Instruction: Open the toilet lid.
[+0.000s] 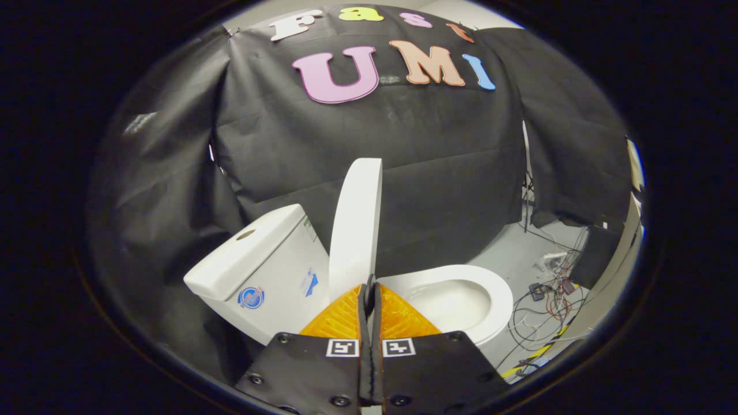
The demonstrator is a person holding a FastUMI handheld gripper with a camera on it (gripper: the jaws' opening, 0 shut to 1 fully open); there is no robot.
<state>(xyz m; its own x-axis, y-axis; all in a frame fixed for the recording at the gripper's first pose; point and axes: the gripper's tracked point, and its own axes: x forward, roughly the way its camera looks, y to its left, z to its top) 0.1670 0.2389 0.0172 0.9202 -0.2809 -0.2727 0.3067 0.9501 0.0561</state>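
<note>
I have the tongs [369, 286] closed, fingers pressed together with nothing between them, their tips right at the lower edge of the toilet lid [356, 222]. Whether the tips actually touch the lid I can't be sure — the fisheye squashes that spot. The lid stands nearly upright, raised off the seat [500, 294] and close to the cistern [253, 262], with the open bowl [452, 302] showing just beyond and to the right of the fingers.

By my reckoning the opening is all but done. To finish it well I would ease the lid gently until it rests against the cistern, pushing with the closed tips low on its face rather than pinching it, then draw back slowly — a lid left balanced could drop shut.

Count: one toilet, one lid, one seat, one cistern with two stickers [251, 297] on its side, and a tangle of cables [548, 297] on the floor [507, 253] past the bowl, too knotted to number.
</note>
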